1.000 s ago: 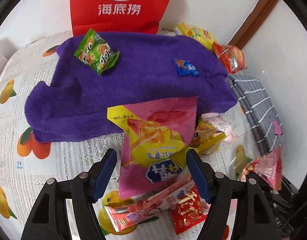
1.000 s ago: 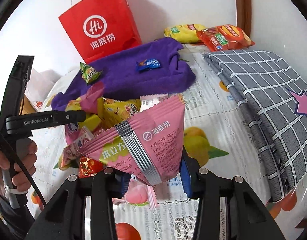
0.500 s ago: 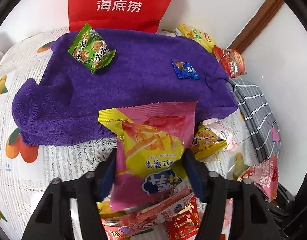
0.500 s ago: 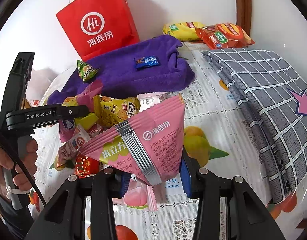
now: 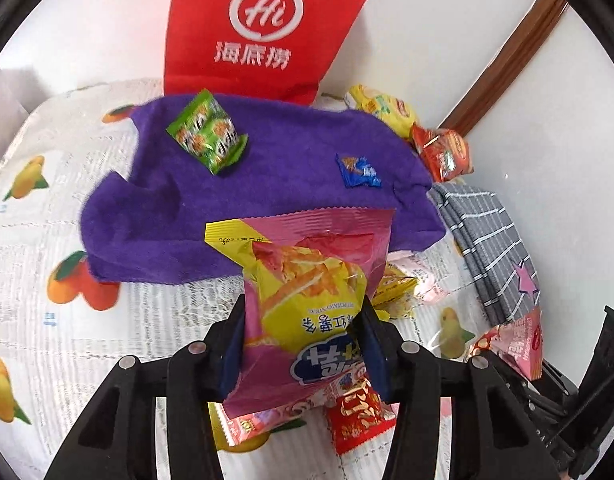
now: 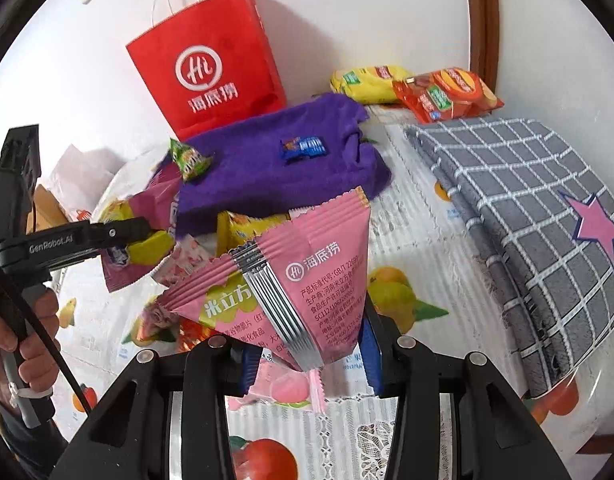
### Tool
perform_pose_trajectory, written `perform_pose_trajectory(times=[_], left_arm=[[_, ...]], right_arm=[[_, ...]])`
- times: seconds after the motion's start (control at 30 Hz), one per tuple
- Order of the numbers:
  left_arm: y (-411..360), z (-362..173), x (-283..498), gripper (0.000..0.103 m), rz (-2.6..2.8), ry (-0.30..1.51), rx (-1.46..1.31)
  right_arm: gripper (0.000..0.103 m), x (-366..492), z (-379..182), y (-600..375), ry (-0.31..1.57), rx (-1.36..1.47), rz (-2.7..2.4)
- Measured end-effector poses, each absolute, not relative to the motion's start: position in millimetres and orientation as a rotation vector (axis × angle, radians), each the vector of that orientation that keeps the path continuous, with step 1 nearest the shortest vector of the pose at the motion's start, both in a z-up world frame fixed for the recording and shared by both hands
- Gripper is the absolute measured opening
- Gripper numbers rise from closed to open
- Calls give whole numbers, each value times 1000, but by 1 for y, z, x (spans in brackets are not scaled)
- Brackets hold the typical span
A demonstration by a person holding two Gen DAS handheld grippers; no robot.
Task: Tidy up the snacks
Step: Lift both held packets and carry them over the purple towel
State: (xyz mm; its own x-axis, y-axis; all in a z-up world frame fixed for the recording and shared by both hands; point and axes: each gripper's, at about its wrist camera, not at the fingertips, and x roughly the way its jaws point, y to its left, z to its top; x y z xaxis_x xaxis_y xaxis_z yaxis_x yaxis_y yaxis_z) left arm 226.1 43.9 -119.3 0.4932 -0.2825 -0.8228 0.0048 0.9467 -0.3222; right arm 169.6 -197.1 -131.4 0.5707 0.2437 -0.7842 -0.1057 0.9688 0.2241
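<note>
- Since a second ago the left gripper has just been closing, and its blue pads now press both sides of the yellow-and-pink chip bag, which has come up off the pile below it; the right gripper's hold looks unchanged.
- Fruit-print tablecloth covers the whole surface.
- Grey checked cloth, folded, with a pink star, lies along the right side of the right wrist view.
- Red paper bag stands upright against the wall, behind the purple towel.
- On the towel lie a green snack packet and a small blue candy, well apart.
- Right gripper is clamped on the pink triangular snack pouch, held clear of the table.
- Near the wall, beside the towel's far corner, a yellow packet and an orange-red packet touch each other.
- Beneath the lifted chip bag a red foil packet and a pink wrapper lie on the tablecloth; whether the wrapper touches the bag I cannot tell.
- A hand grips the left gripper's handle at the left edge of the right wrist view.
</note>
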Motion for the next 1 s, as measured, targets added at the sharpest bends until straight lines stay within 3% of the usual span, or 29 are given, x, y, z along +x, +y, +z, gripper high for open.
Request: perform_pose_trajectory(times=[0.53,1.0], left_arm=[[70,-34,222,48,-122,874,-260],[70,-20,262,48,-102,829,-252]], right_arm=[[42,206,-47,-183,816,137,234],[42,260,-29,-161,794,143,288]])
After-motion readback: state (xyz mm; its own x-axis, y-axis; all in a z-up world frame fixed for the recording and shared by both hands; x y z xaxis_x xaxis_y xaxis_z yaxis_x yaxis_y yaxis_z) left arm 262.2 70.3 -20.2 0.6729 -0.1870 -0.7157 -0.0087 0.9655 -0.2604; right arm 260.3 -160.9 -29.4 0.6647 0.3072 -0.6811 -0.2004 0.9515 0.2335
